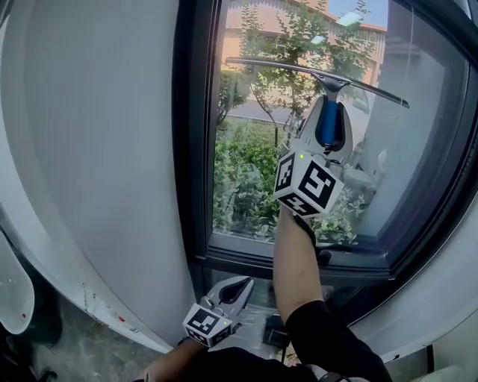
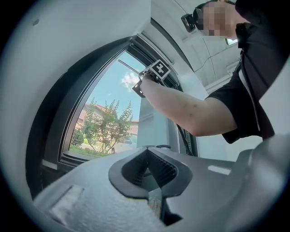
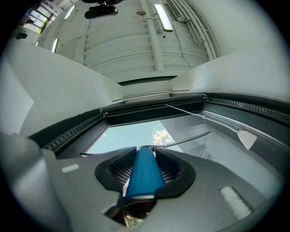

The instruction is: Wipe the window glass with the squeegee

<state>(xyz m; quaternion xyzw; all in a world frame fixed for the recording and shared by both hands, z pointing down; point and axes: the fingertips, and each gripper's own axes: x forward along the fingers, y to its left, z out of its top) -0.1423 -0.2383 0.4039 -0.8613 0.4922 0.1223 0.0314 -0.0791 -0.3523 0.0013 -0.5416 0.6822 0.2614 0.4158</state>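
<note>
Head view shows the right gripper [image 1: 330, 119] at one o'clock, its jaws clamped on the blue handle of the squeegee [image 1: 299, 70]. The squeegee's blade lies against the upper window glass [image 1: 254, 164] at twelve o'clock. The left gripper [image 1: 237, 288] hangs at six o'clock below the sill, jaws together and empty.

Reading as plain commercial or industrial building interior, exact kind staying unclear; ribbed ceiling [image 3: 136, 45] running overhead, carrying long strip lights [image 3: 162, 17] and exposed cables [image 3: 195, 22]; bare white walls [image 1: 97, 149] flanking big dark window frame [image 1: 196, 149]; grey stone-look floor [image 1: 75, 339] showing below; window glass [image 1: 418, 134] giving onto trees [image 1: 299, 45], shrubs [image 1: 246, 186], reddish building [image 1: 258, 19] outside.
</note>
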